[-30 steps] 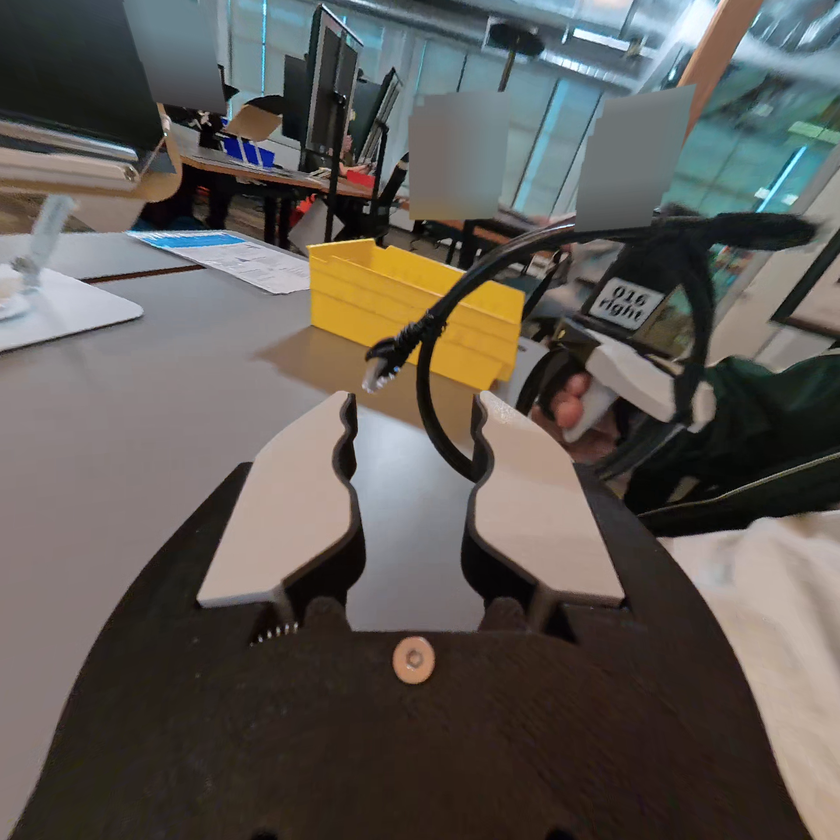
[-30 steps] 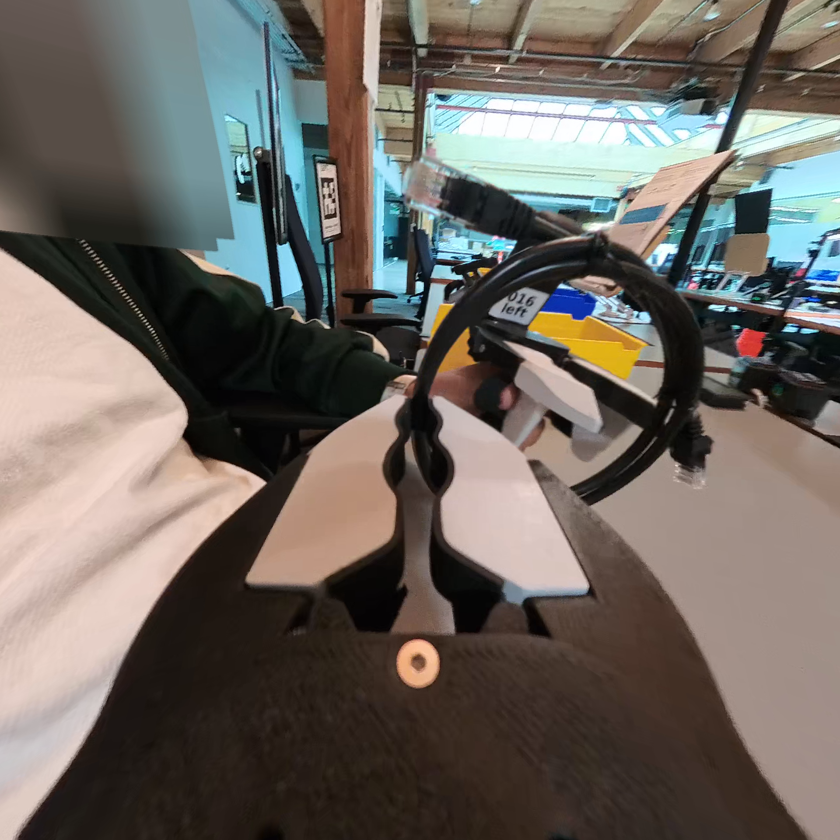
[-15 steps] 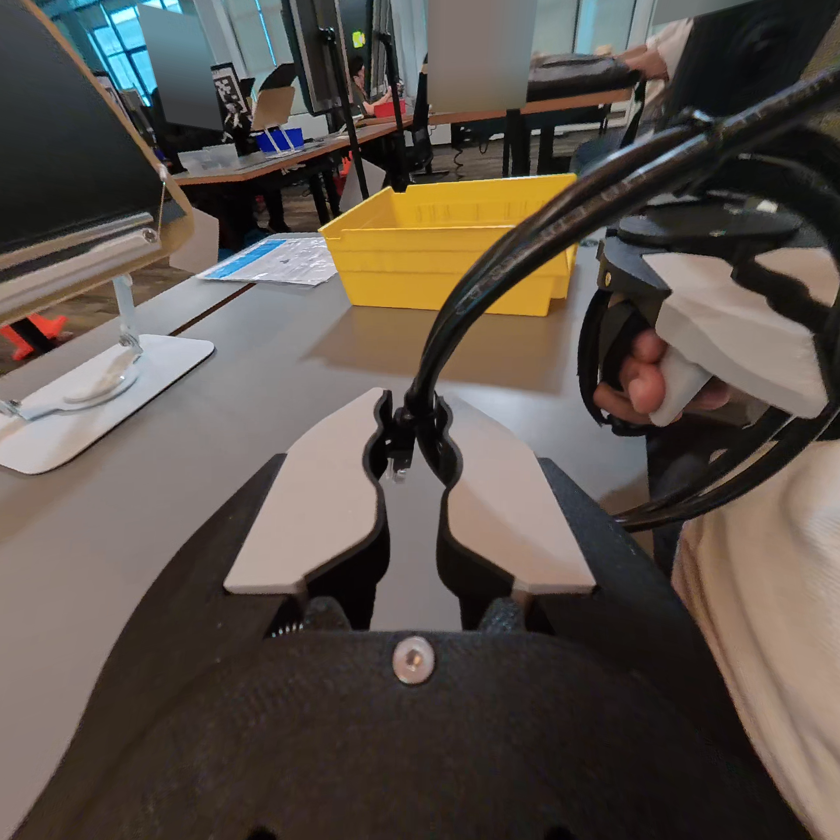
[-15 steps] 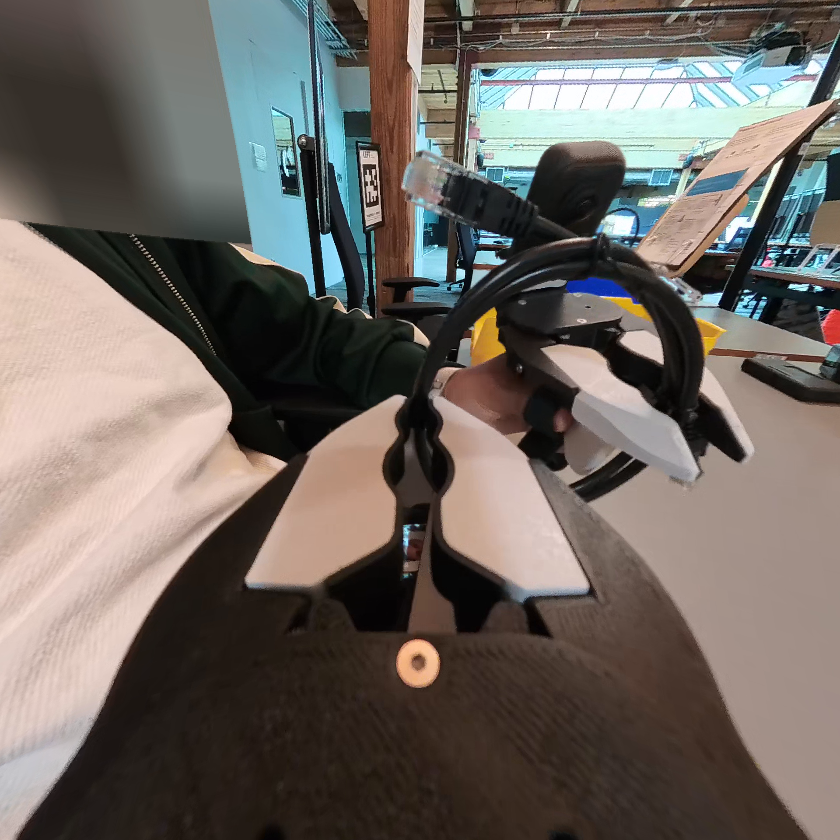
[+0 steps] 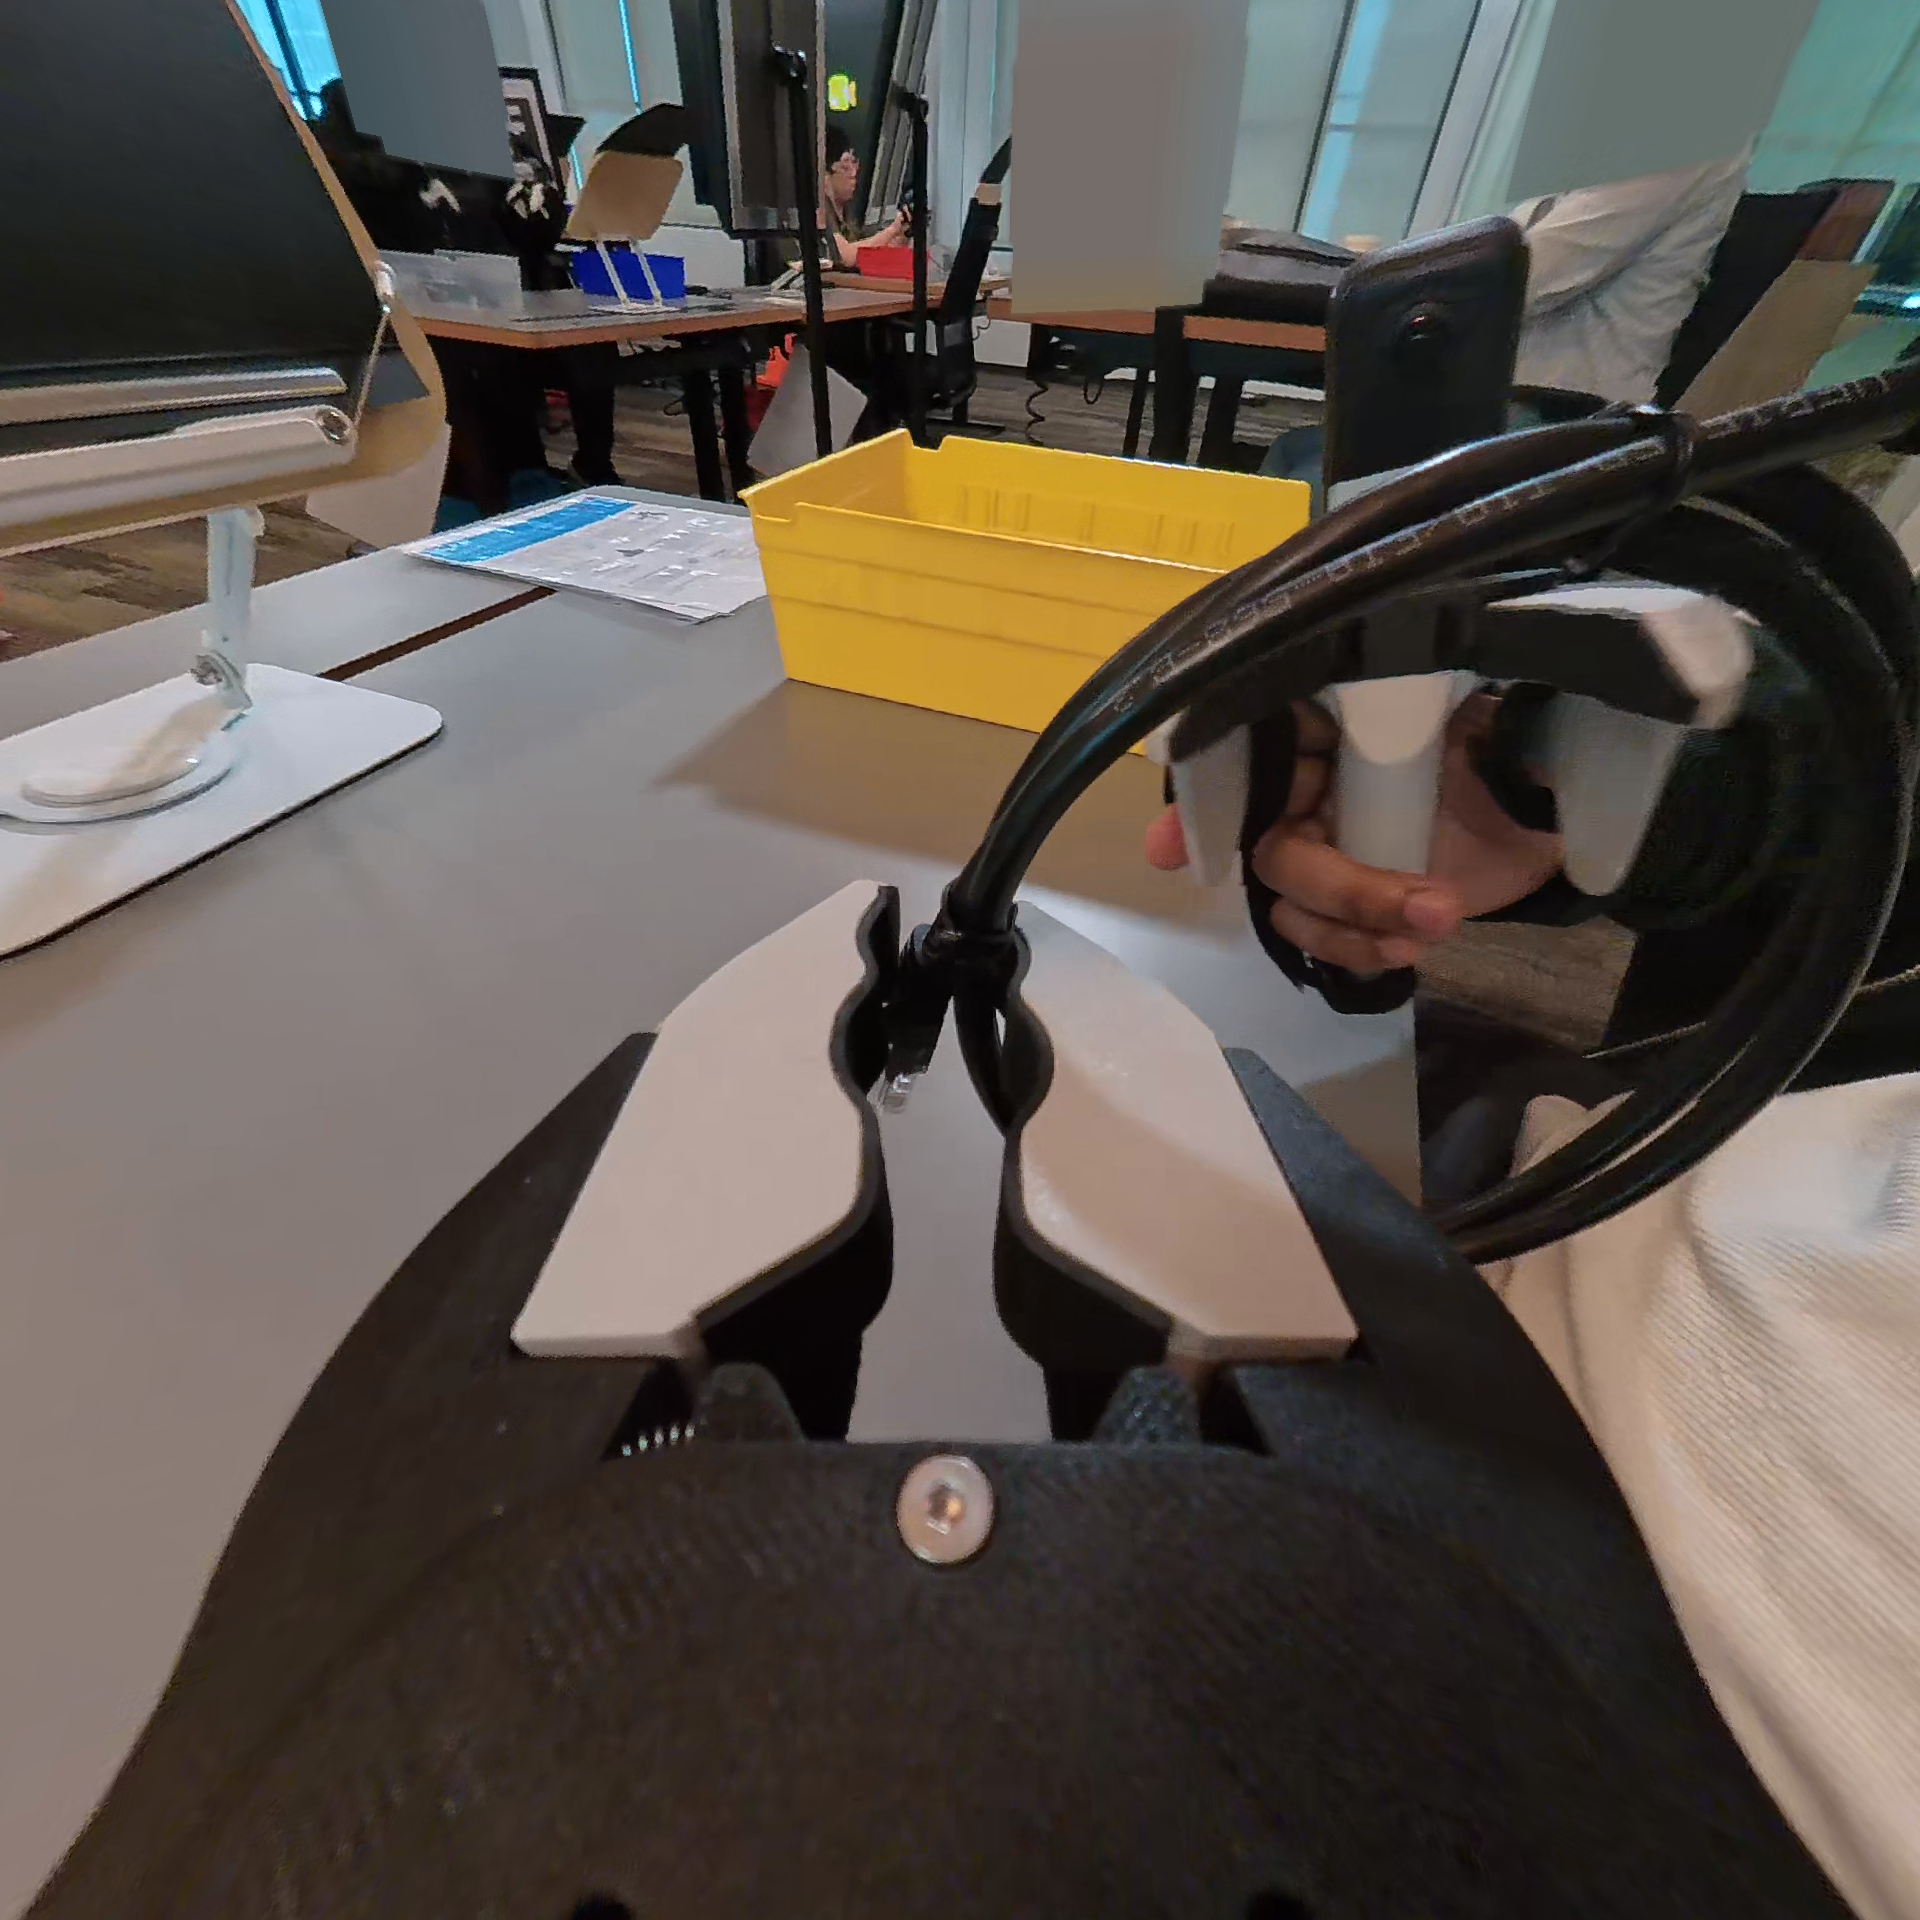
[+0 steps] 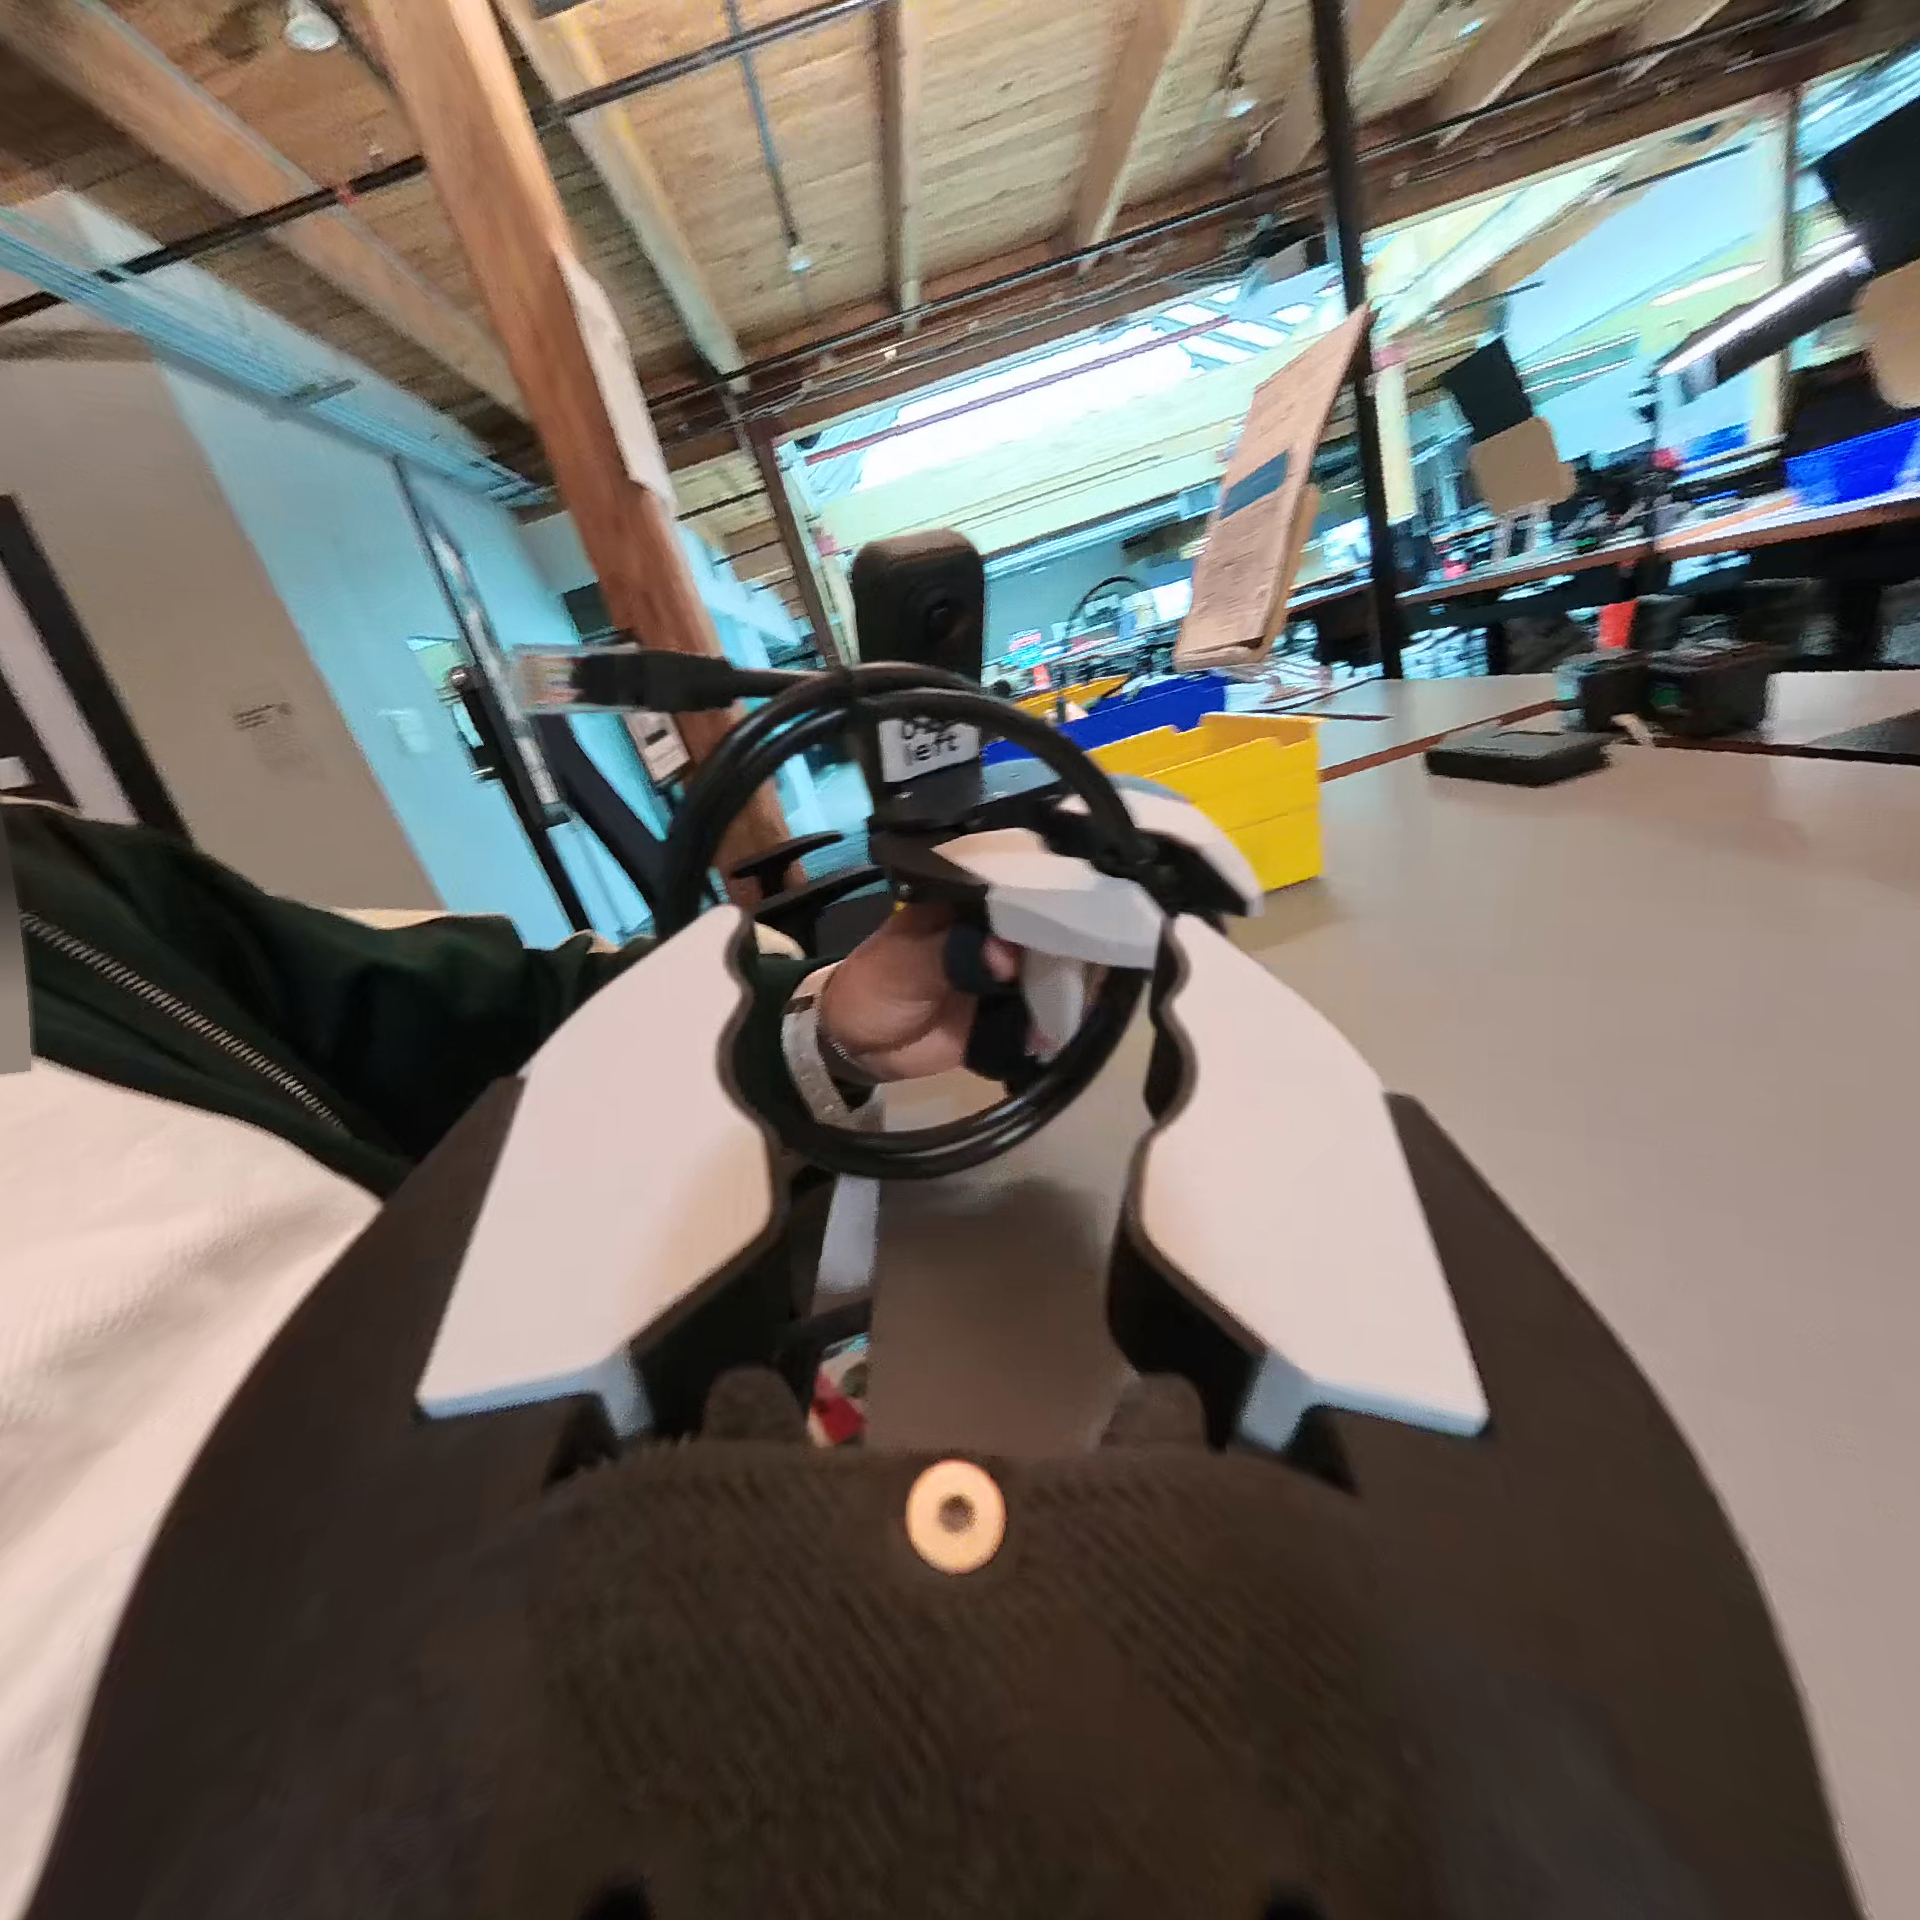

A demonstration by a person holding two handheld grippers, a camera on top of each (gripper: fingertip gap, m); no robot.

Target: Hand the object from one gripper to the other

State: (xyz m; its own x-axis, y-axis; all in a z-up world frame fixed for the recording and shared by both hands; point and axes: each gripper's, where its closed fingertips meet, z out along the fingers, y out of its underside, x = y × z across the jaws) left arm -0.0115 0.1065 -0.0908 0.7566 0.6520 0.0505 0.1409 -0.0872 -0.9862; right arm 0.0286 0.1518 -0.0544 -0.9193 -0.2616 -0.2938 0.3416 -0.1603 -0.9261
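Left tool (image 5: 940, 997): fingers pinched on the coiled black network cable (image 5: 1226, 665), gripping the bundle where one plug end tucks in. Right tool (image 6: 951, 1023): jaws spread wide, holding nothing; the coil's lower arc hangs in the gap, touching neither finger as far as I can tell. Cable is off the bench (image 5: 416, 935), in the air near its front edge, yellow bin (image 5: 997, 582) beyond.

I judge it light, springy, slick-jacketed. The tied loops hold shape but swing about a single pinch. Best hold: across the bundled strands, near the tie, never on the clear plug (image 6: 545, 675), whose latch looks brittle.
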